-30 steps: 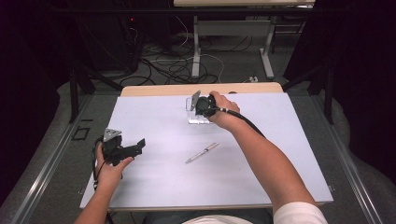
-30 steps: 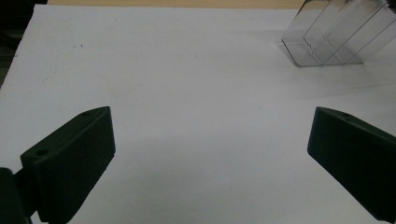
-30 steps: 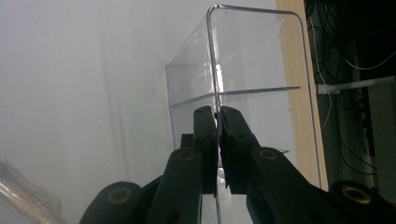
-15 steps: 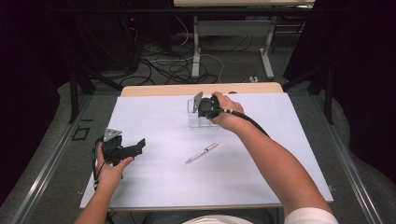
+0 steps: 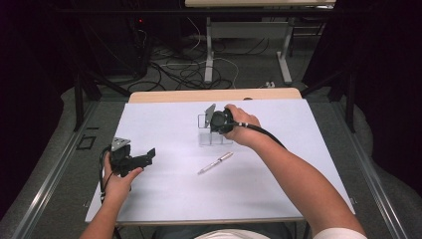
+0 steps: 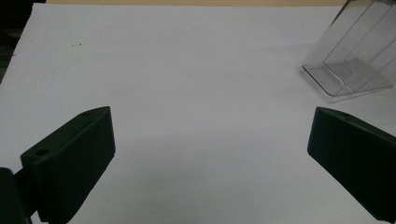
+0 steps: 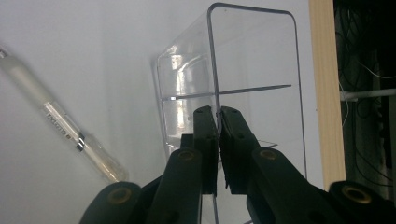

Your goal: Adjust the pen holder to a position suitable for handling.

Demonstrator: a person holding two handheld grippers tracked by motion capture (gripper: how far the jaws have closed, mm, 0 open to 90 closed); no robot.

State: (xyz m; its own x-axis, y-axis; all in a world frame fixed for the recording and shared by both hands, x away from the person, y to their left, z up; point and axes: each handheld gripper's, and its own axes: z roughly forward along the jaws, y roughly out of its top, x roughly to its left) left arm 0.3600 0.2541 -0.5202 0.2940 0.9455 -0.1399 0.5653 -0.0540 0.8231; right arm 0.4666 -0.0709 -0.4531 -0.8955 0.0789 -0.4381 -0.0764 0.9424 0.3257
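Right tool (image 7: pixel 218 122) is pinching a wall of the clear plastic organizer (image 5: pixel 215 130), pen (image 5: pixel 215 163) lies diagonally just toward the person, left tool (image 5: pixel 144 157) spread wide & further off.

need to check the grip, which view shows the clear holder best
The right gripper view: the clear holder sits close up, its wall pinched between the right gripper jaws. The left gripper view catches its tilted base; in the high view the hand partly covers it.

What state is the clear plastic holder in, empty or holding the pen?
Empty. The clear holder shows bare compartments while the right claw pinches its wall; the pen lies apart on the white table.
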